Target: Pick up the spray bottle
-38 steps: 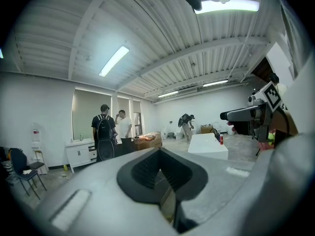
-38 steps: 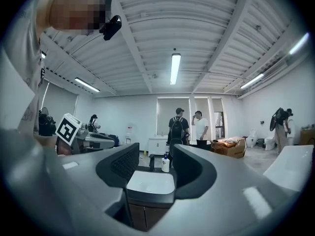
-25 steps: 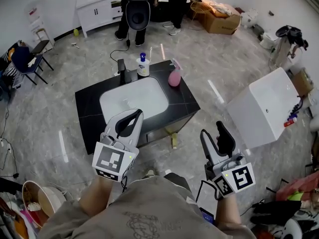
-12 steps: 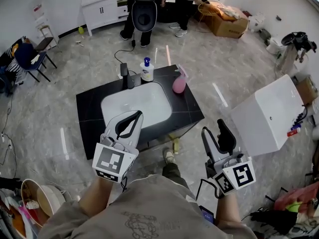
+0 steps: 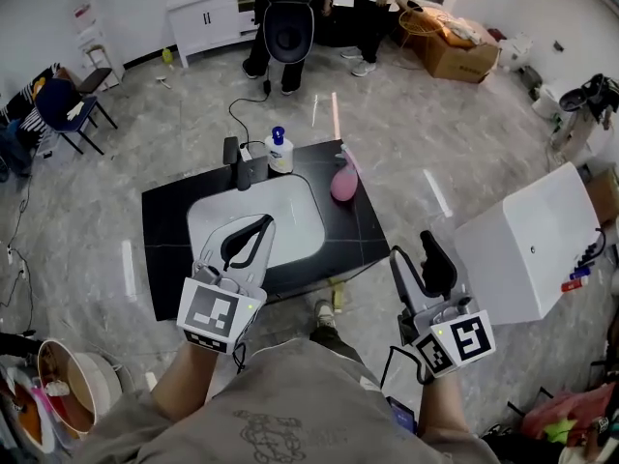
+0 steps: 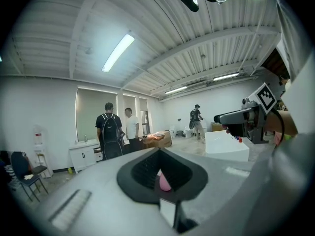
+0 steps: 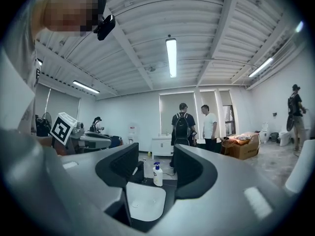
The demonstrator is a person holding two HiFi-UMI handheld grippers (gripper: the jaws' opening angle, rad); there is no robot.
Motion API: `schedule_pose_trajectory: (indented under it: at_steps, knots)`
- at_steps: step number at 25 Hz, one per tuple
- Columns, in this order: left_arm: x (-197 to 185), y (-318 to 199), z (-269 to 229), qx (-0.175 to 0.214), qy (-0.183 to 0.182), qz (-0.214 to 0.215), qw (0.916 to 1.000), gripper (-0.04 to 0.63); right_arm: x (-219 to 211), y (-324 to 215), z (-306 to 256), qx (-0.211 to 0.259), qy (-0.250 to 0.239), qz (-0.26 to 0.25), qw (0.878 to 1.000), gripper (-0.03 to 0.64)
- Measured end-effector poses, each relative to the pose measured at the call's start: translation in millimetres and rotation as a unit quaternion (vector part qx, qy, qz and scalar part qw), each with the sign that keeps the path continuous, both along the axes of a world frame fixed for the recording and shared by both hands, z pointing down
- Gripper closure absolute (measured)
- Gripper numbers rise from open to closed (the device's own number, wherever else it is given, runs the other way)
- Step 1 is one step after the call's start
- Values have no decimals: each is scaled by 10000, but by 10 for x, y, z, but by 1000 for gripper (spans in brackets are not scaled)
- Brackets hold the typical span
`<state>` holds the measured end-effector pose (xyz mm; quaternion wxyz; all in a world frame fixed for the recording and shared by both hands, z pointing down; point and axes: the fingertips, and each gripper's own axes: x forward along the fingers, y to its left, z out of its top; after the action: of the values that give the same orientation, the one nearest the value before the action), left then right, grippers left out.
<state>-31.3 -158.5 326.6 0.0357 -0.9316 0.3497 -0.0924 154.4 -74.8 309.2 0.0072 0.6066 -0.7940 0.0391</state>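
Observation:
The pink spray bottle stands upright on the right side of a black counter, beside a white sink. In the left gripper view the spray bottle shows through the gap behind the jaw tips. My left gripper hangs over the counter's near edge, jaws together with nothing in them, well short of the bottle. My right gripper is open and empty, off the counter's right front corner. Between its jaws I see the sink and a pump bottle.
A white pump bottle with a blue top and a black faucet stand at the counter's back edge. A white tub sits to the right. People, a white cabinet and a cardboard box are behind.
The counter and spray bottle have come nearer in the head view as the person steps forward. Both grippers moved ahead with the body; their jaws look unchanged.

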Motion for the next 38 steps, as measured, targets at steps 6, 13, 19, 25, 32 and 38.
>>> schedule_pose_trajectory:
  at_steps: [6, 13, 19, 25, 32, 38]
  knots:
    - [272, -323, -27, -8, -106, -437, 9990, 595, 346, -476, -6, -33, 7, -411, 9992, 375]
    - [453, -548, 23, -87, -216, -1027, 9944, 595, 633, -947, 85, -97, -18, -961, 9953, 374]
    - [510, -618, 98, -193, -322, -1473, 9884, 595, 742, -1232, 225, -171, -61, -1355, 9906, 374]
    - [529, -637, 179, -270, -440, -1679, 9844, 595, 752, -1387, 314, -256, -35, -1601, 9868, 373]
    - [401, -730, 181, -261, -470, -1810, 9820, 595, 594, -1519, 346, -292, 95, -1753, 9840, 365]
    - [270, -808, 217, -337, -500, -1728, 9831, 595, 557, -1600, 402, -398, 97, -1542, 9872, 364]
